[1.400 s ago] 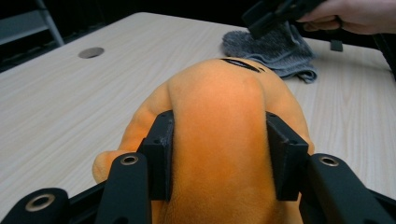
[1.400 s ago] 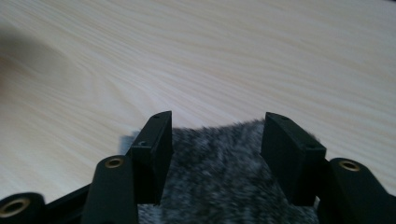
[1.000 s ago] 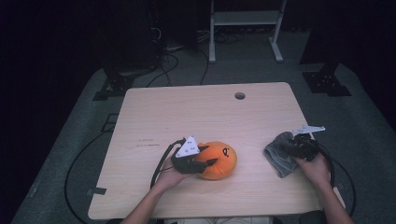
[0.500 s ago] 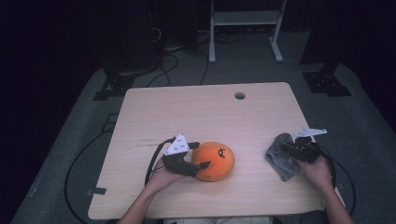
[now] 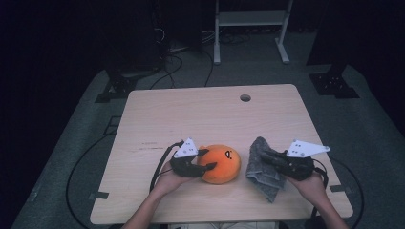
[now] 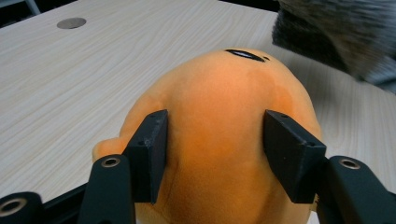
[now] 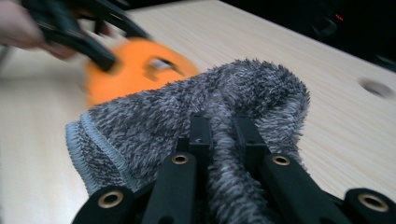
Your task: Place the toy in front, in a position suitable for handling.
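Gripping a fold of the fluffy grey cloth [image 7: 196, 116], the right hand-held gripper [image 5: 272, 157] has its jaws clenched tight on it, carrying it left towards the round orange plush toy [image 5: 220, 163] at the near middle of the pale wooden desk [image 5: 200, 114]. The left hand-held gripper [image 5: 206, 159] has just been closing on the toy, pads pressing its sides. Wiping well likely means steadying the toy and keeping the cloth bunched. Both forearms enter from the near edge, wrists level.

Black grippers [image 5: 206, 160], grey 3-cornered plates [image 5: 186, 148]
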`<state>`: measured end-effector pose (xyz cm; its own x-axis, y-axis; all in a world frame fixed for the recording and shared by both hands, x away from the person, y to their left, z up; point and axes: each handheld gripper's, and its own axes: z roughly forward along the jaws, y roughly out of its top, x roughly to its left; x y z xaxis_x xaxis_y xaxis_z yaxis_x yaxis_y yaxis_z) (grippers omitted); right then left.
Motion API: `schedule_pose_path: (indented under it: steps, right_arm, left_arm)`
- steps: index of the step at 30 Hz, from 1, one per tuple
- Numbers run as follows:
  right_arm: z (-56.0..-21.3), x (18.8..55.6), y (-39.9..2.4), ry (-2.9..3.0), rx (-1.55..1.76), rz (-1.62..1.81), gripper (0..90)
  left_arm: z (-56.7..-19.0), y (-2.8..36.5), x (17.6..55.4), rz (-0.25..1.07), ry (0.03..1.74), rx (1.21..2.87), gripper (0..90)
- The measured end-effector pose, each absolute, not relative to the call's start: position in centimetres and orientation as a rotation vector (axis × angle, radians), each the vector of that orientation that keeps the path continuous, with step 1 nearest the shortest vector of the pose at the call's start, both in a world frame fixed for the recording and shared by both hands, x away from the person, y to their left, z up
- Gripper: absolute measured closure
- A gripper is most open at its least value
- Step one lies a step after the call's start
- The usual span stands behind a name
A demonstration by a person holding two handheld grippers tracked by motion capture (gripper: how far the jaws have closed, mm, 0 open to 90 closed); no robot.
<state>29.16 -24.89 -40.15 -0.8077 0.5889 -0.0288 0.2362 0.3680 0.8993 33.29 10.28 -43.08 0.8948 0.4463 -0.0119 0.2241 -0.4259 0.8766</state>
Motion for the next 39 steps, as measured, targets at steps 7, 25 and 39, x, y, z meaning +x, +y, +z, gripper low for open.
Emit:
schedule_pose_path:
  steps: [7,25,39]
  right_arm:
    - [-40.8,28.7,-19.6,2.386,0.538,1.379,79.6]
    - [-42.4,28.4,-20.5,2.420,0.583,1.255,80.0]
    - [-42.1,30.4,-17.6,2.424,0.592,1.298,69.7]
  left_arm:
    - [-43.2,9.9,33.6,0.262,0.506,2.021,44.3]
    - [-43.4,10.7,34.0,0.233,0.537,2.018,44.5]
    - [-43.2,10.0,32.9,0.293,0.431,2.072,44.2]
